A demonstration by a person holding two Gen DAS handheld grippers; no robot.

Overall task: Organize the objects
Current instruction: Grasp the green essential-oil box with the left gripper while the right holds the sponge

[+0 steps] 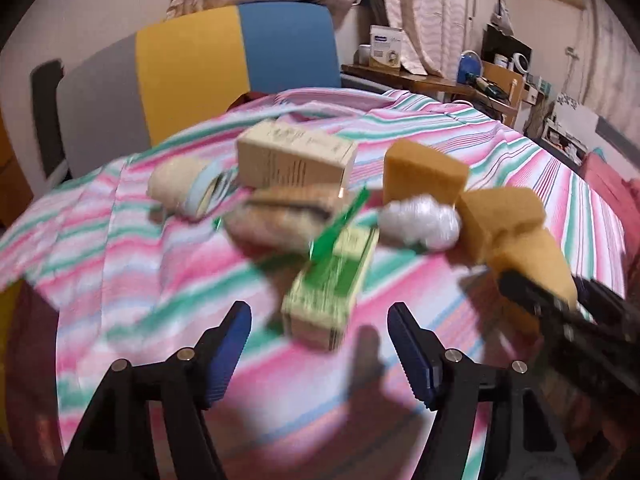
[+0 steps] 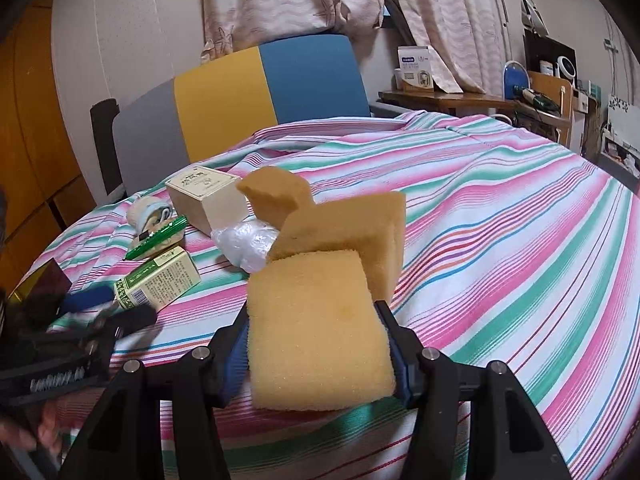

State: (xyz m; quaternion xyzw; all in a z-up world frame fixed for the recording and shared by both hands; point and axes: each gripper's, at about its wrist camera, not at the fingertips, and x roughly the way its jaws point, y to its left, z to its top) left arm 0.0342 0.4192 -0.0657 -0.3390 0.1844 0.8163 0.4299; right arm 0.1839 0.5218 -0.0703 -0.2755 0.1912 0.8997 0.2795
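A striped cloth (image 2: 500, 240) covers the tabletop, with a colour-block chair behind it. The right tool (image 2: 320, 344) is clenched on a yellow sponge (image 2: 320, 328), held just in front of two more sponges (image 2: 360, 224) standing together. The left tool (image 1: 320, 332) is released, nothing between its pads; the green box (image 1: 332, 280) lies directly ahead of it, its long axis pointing away from the tool. I judge the left hand nearer that box.

You have three yellow sponges (image 2: 320, 332), two cartons (image 2: 158, 282), one green pen (image 2: 158, 238), one crumpled plastic wrap (image 2: 246, 246), one cloth roll (image 2: 148, 210).
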